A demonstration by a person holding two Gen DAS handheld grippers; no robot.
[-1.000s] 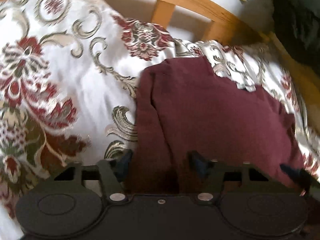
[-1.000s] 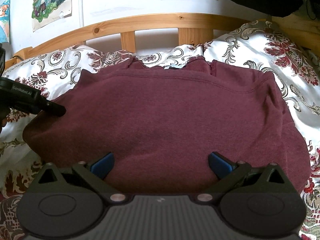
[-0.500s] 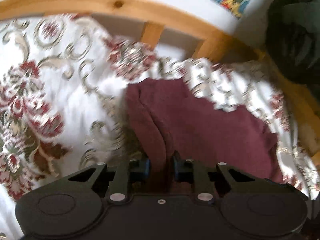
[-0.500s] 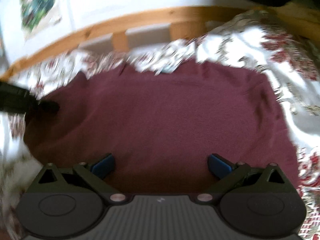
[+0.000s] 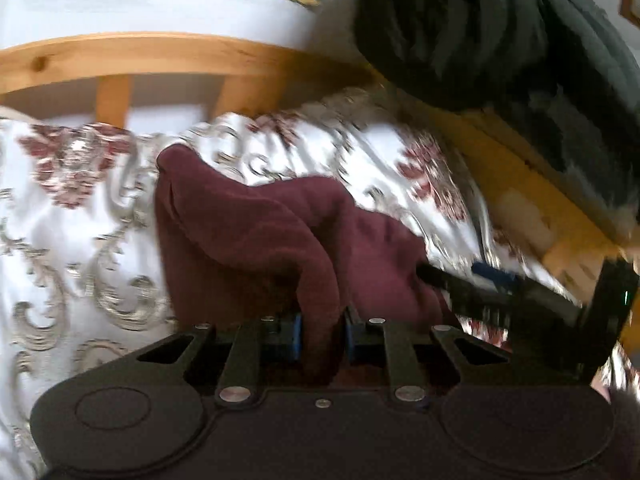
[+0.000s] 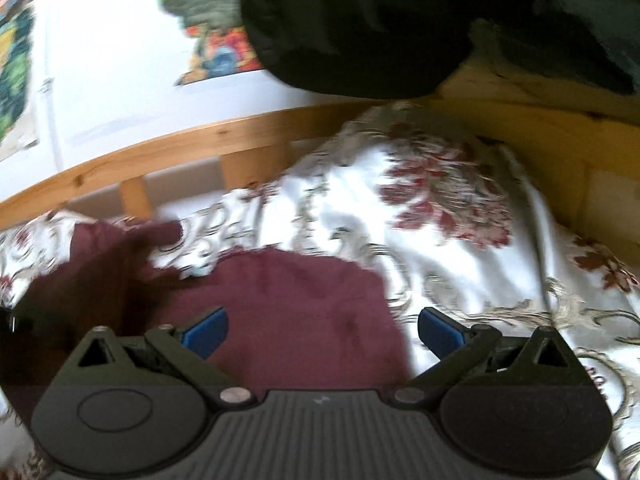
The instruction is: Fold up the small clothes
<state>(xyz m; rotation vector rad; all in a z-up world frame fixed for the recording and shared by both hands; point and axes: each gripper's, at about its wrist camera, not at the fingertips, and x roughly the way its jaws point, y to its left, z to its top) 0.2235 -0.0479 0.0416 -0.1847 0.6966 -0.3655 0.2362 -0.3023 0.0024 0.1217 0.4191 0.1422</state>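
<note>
Pinching a ridge of the sweater (image 5: 256,240) on the bedspread (image 5: 72,216), the left gripper (image 5: 322,334) holds thinly; the right gripper (image 6: 322,332) gapes empty. The cloth could slip free.

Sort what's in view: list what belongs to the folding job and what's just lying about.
Belongs to the job:
- maroon garment
- left gripper, shut on a pinch of the garment
- right gripper, open over the garment

Just lying about:
- floral bedspread
- wooden bed frame
- dark bundle
- wall posters
</note>
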